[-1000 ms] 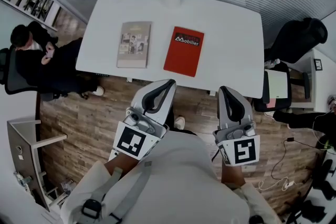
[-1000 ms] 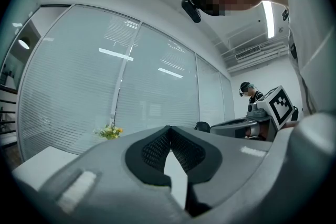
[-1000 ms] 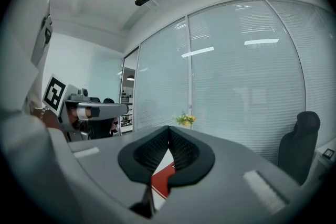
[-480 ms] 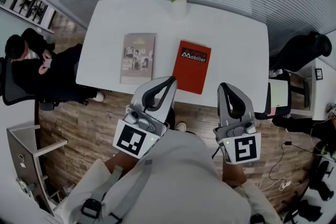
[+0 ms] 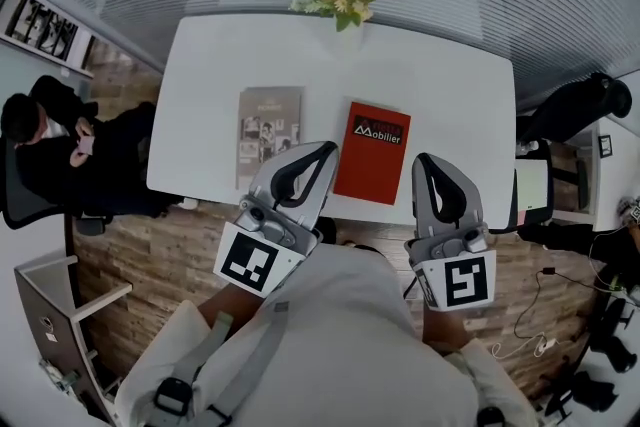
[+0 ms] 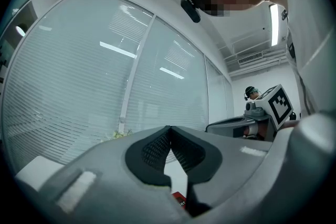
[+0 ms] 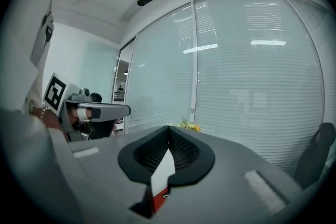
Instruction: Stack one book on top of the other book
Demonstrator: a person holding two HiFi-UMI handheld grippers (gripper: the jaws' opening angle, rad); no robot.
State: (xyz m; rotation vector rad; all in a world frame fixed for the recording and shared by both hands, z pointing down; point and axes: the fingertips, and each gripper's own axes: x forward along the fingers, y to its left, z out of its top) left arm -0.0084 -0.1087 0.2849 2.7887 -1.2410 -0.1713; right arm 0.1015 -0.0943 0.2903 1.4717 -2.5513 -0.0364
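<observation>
Head view: a grey book [image 5: 268, 130] and a red book [image 5: 373, 153] lie side by side, not touching, on a white table [image 5: 450, 85]. The left gripper [image 5: 326, 148] and right gripper [image 5: 424, 158] are poised at its near edge. Left gripper view: jaws pressed together, empty. Right gripper view: jaws likewise closed on nothing, red cover glimpsed below.

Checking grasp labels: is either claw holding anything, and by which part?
Nothing is held: the left claw and right claw are shut and empty; grey book and red book lie on the table.
</observation>
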